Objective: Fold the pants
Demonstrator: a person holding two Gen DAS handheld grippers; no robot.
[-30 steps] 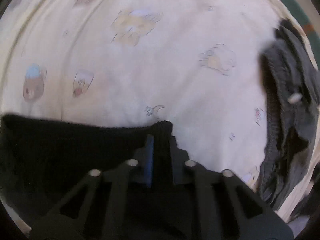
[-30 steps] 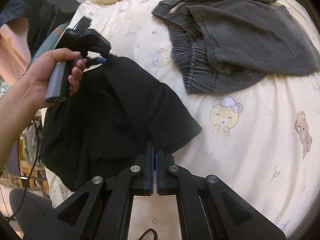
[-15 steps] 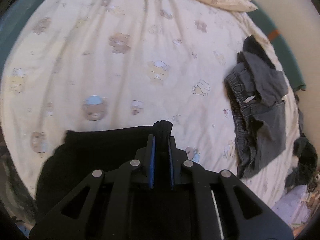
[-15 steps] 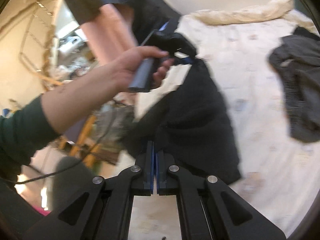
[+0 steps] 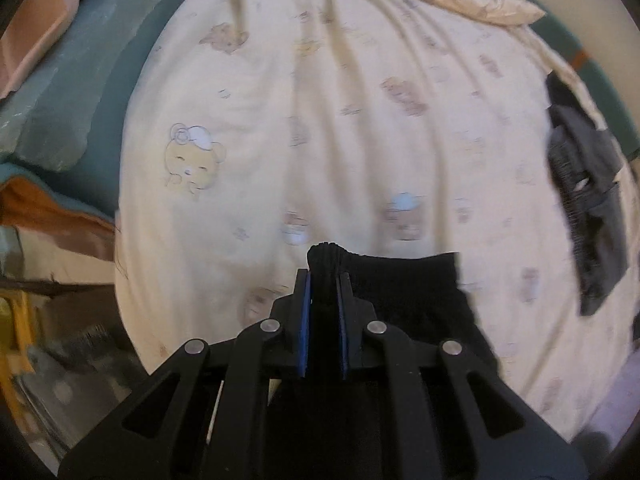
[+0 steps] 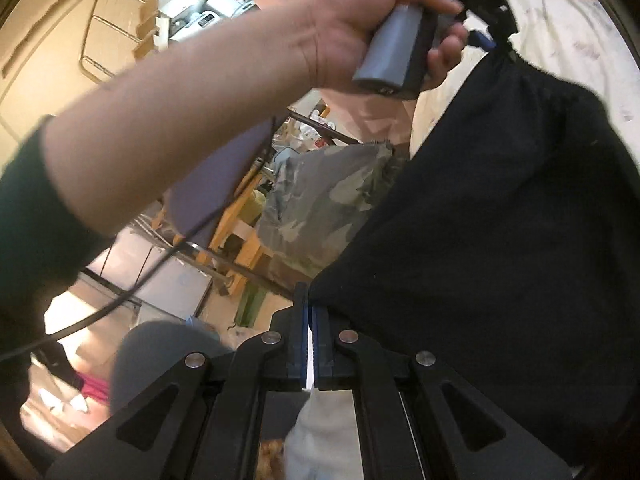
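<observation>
— Look at the left gripper: its blue pads are clamped on a bunched ribbed edge of the black pants, probably the waistband, and that grip hasn't let go.

— And the right gripper?

— Jaws together on a corner of the same cloth, pinched so thin it's nearly pad against pad. What's changed is height. A second ago the pants lay half spread on the bear-print sheet; now they've been hoisted clear and hang as a dark curtain between the two grippers, above the bed's near edge.

— So nothing folded yet?

— No crease that I can see. I'd say this is the lift-and-shake stage, letting the fabric drop straight before it's laid flat again. The left hand is raised high, so the cloth slopes down toward the right grip.

— That grey garment?

— Crumpled at the far right of the bed, well apart.
</observation>
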